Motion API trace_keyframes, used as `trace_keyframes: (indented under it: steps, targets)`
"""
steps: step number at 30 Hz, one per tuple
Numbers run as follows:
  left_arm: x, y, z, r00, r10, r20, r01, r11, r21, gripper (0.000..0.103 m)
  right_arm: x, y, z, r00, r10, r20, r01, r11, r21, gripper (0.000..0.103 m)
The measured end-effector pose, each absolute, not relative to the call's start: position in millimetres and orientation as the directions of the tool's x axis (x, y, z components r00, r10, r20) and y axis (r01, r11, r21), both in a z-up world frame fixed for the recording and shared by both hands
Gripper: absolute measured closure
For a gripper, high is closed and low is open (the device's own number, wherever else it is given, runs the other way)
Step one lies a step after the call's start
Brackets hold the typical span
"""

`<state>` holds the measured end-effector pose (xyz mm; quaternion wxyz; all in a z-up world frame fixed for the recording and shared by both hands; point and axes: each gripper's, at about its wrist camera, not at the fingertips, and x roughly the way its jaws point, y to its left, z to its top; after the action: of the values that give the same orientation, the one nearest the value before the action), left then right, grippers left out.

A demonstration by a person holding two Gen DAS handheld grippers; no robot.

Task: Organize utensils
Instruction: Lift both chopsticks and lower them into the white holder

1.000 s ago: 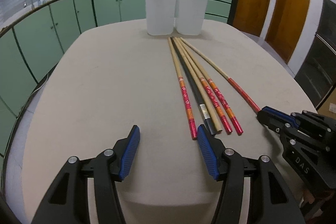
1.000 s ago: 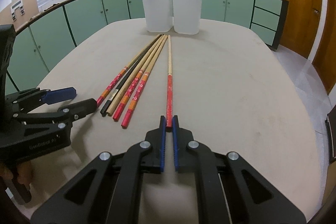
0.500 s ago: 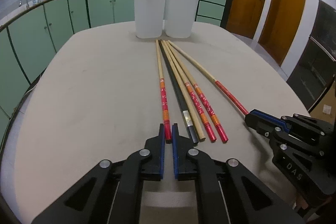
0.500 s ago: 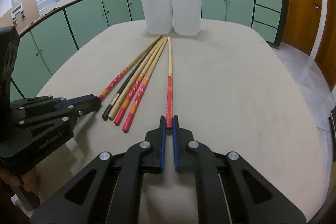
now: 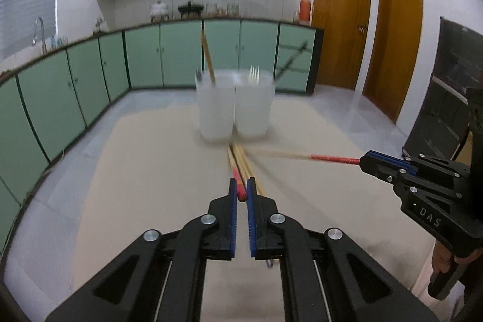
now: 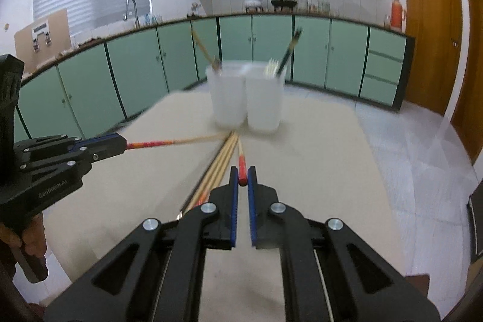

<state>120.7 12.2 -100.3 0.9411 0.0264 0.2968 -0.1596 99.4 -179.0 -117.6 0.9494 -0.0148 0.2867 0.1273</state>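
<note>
My left gripper (image 5: pixel 240 191) is shut on the red end of a chopstick (image 5: pixel 241 195) and holds it raised above the table. My right gripper (image 6: pixel 242 177) is shut on the red end of another chopstick (image 6: pixel 242 171), also raised; it shows in the left wrist view (image 5: pixel 332 159) too. Several more chopsticks (image 6: pixel 222 163) lie on the beige table, pointing at two white holders (image 5: pixel 235 107). The holders have a fork (image 5: pixel 254 71) and two sticks in them.
Green cabinets (image 5: pixel 145 56) and a counter run behind the table. Wooden doors (image 5: pixel 341 26) stand at the right. The table edge (image 5: pixel 99 141) falls off to the floor on the left.
Both grippers have lifted their chopsticks off the table and tilted up. The left gripper went from open to shut on its chopstick about half a second ago.
</note>
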Motion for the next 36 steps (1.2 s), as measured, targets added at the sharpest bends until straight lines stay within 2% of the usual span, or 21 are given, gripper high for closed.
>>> trace_keyframes:
  steps: [7,21,30,36]
  targets:
    - [143.2,11.6,-48.1,0.819,-0.316,-0.479,0.341,0.939,-0.038,0.097,121.3,-188.4,-61.3,0.838,0.273,-0.472,-0.281,0.958,0.056,0.098]
    - [168.1,7.4,14.5,0.831,-0.398,-0.389,0.411,0.91,-0.052,0.097,170.0,-196.1,18.4,0.822,0.362,-0.44,-0.367,0.927,0.079,0.098]
    - [201.4,5.3,64.7,0.873,-0.399,-0.282,0.406,0.913,-0.035,0.097,213.2,-199.5,73.8,0.861,0.362,-0.359,-0.367,0.929,0.056,0.098]
    - [249.6,-3.7,95.5,0.889,-0.393,-0.235,0.398,0.917,-0.026,0.097,254.5,-203.5,90.2,0.874,0.342,-0.347,-0.344,0.937,0.058,0.098]
